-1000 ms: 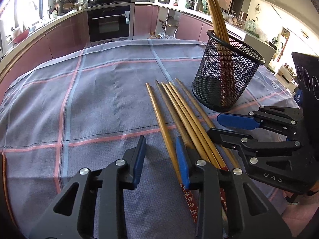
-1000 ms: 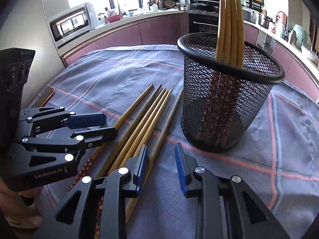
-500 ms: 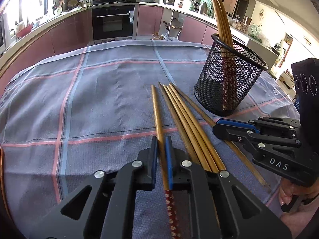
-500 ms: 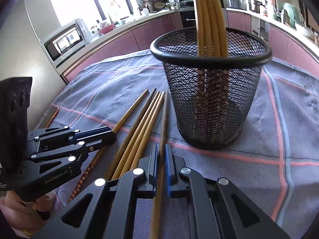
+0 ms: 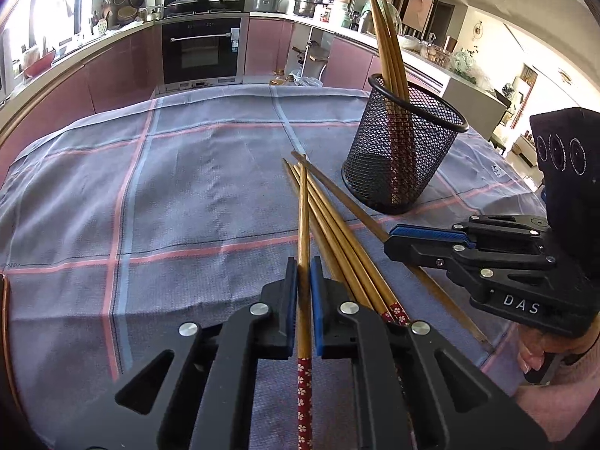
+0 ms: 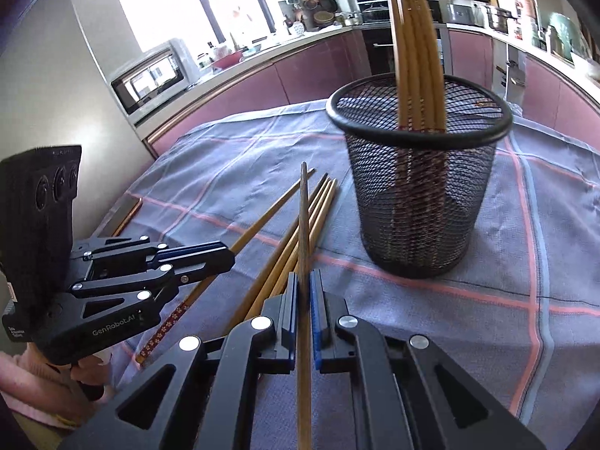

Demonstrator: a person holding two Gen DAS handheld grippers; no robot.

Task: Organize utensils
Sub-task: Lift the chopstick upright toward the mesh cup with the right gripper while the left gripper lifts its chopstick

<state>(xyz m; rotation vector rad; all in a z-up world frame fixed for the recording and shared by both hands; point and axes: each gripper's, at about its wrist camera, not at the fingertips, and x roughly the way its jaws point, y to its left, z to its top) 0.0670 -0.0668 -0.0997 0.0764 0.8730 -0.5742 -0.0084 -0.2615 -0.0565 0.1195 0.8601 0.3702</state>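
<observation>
Nearest the lens in the left wrist view, the left gripper (image 5: 304,285) has its blue-padded fingers (image 5: 316,300) pinched on a golden-brown wooden chopstick with a red flowered end (image 5: 304,232), its tip raised over the loose ones. In the right wrist view, the right gripper (image 6: 304,296) is likewise clamped on a darker, plain wooden chopstick (image 6: 304,225) pointing away from the camera. Both sets of jaws have just been closing, each with a chopstick between them. The landmark is the black wire-mesh cylinder holder (image 5: 403,161). On the near side of it, just beside its base, the remaining loose wooden chopsticks (image 5: 337,232) lie bunched on the grey-blue cloth with pink and pale-blue stripes (image 5: 168,195). Inside the holder, several matching chopsticks (image 5: 388,37) stand leaning. Beyond the holder are pink kitchen cabinets (image 5: 120,71).
</observation>
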